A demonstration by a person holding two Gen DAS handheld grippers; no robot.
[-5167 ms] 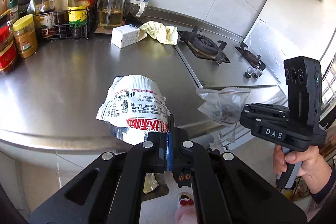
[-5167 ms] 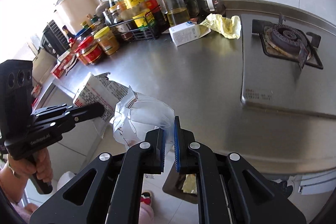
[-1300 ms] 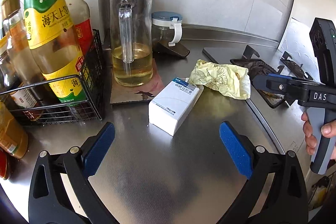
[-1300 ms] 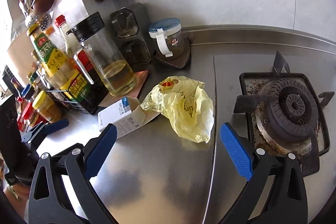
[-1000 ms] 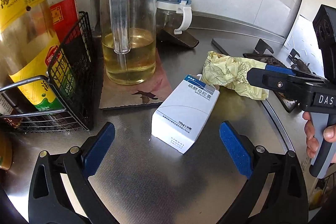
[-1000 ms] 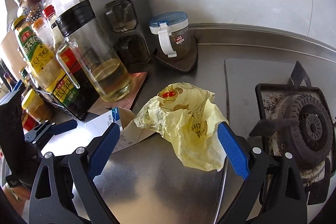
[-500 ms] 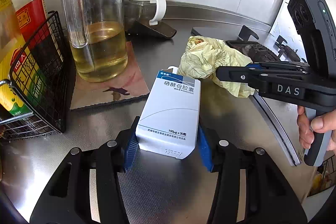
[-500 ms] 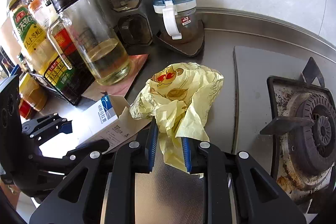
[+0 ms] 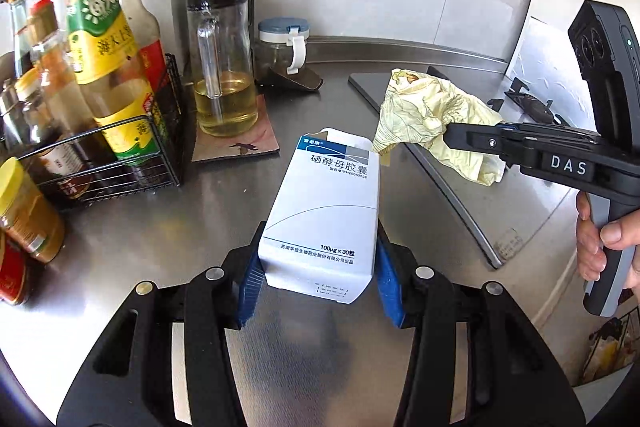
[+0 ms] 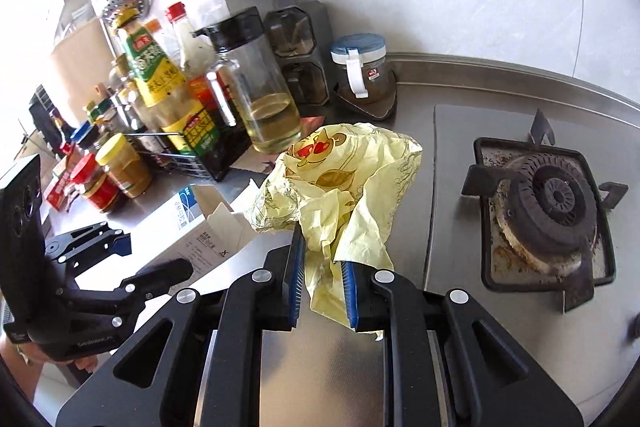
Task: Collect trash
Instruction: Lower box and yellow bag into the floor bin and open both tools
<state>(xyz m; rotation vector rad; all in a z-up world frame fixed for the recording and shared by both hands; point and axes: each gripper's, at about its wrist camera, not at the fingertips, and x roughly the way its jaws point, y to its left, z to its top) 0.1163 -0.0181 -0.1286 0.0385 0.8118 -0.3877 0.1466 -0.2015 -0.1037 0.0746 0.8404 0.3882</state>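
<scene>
The small print on the white cardboard box point(image 9: 324, 211) is too fine to read, the red-lidded jar point(image 9: 10, 273) is cut by the left edge, and the crumpled yellow wrapper point(image 10: 344, 183) hides the worktop behind it.

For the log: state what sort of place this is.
A home kitchen, most likely: a steel counter with a gas burner, an oil jug and racked sauce bottles.

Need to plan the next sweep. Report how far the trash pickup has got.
In hand: the left claw grips the white box, and the right claw pinches the yellow wrapper. Both are still over the counter. Left: binning them; no bin is in view. No other loose trash shows.
</scene>
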